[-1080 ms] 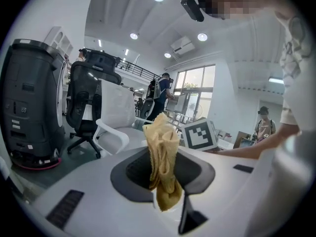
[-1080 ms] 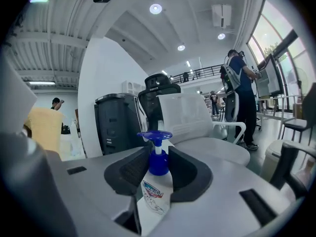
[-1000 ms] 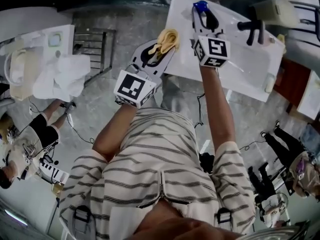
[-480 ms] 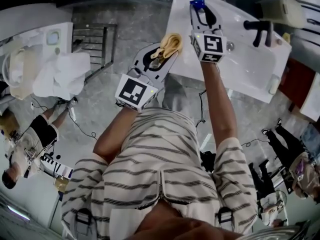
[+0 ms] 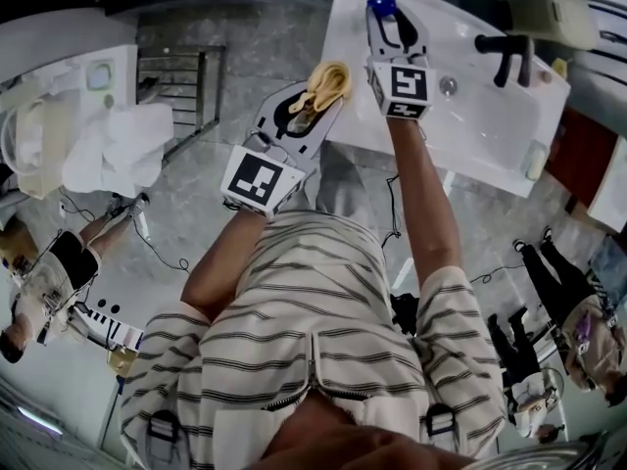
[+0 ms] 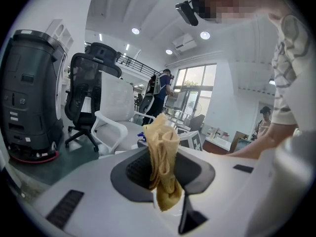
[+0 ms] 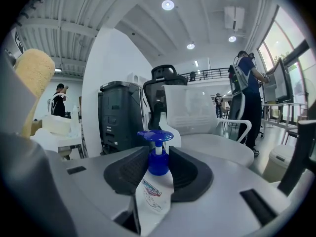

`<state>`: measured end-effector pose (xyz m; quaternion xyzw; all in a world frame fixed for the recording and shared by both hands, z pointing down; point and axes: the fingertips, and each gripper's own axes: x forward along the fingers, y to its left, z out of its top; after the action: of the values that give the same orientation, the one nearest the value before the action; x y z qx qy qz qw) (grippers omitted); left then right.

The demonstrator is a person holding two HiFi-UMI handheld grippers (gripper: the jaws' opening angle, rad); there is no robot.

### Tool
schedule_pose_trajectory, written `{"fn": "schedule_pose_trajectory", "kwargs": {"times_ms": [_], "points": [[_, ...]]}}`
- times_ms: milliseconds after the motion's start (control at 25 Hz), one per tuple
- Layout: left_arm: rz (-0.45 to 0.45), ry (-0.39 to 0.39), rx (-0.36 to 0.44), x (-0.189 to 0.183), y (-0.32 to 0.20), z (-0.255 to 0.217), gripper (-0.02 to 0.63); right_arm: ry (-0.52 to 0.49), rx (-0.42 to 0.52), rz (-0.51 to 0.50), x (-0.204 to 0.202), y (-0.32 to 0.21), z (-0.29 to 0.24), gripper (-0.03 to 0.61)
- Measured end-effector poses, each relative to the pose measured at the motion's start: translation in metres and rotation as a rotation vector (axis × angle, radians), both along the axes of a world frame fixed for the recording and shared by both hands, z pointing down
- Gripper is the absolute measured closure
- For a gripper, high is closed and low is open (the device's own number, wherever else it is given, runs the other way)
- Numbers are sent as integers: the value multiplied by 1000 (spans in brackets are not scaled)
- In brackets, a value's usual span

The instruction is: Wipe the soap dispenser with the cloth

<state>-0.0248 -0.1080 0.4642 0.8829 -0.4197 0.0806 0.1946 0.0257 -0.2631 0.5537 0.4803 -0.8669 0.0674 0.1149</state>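
Note:
A clear soap dispenser (image 7: 154,184) with a blue pump head (image 5: 380,6) stands upright between the jaws of my right gripper (image 5: 385,25), over the far left part of the white basin counter (image 5: 490,130). The pads touch the bottle on both sides while the jaws are opening slightly. My left gripper (image 5: 315,101) is shut on a bunched yellow cloth (image 6: 162,157), which sticks out past its jaws. The cloth (image 5: 330,79) hangs just left of the dispenser, apart from it. From the right gripper view the cloth (image 7: 33,74) shows at the upper left.
A black tap (image 5: 506,55) and a drain (image 5: 448,86) sit on the basin counter to the right of my grippers. A white stand with a crumpled white sheet (image 5: 118,145) is far left. Office chairs and a black bin (image 7: 116,117) stand beyond.
My right gripper has sunk a little with the dispenser in it. The left gripper and the cloth have hardly moved.

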Motion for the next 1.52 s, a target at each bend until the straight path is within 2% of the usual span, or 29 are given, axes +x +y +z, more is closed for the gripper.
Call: {"fn": "schedule_pose_trajectory", "kwargs": {"times_ms": [120,280,400,520,680,800,1160,1320,1520], "points": [[3,-3,4,0,0,-1,515,7,-9,-2,-2,2,1,438],[4,-7,9,1,1,-3,515,-3,-25,-9,-5,3,0,383],[0,-5,14,0,4,-5,515,-5,-19,-16,-6,5,-6,369],[-19,11,19,-2,6,-8,515,7,-14,-21,-3,12,-13,368],[-23,-8,46,-3,8,-19,517,17,-64,-4,11,30,-18,367],[-41,-14,68,-6,8,-28,517,-32,-20,30,19,41,-39,369],[-84,-35,141,-17,15,-61,517,-135,47,109,35,95,-112,430],[-87,-47,184,-18,19,-75,517,-161,81,138,42,118,-142,497],[-77,-51,221,-17,24,-89,517,-169,129,167,47,140,-170,551]]}}
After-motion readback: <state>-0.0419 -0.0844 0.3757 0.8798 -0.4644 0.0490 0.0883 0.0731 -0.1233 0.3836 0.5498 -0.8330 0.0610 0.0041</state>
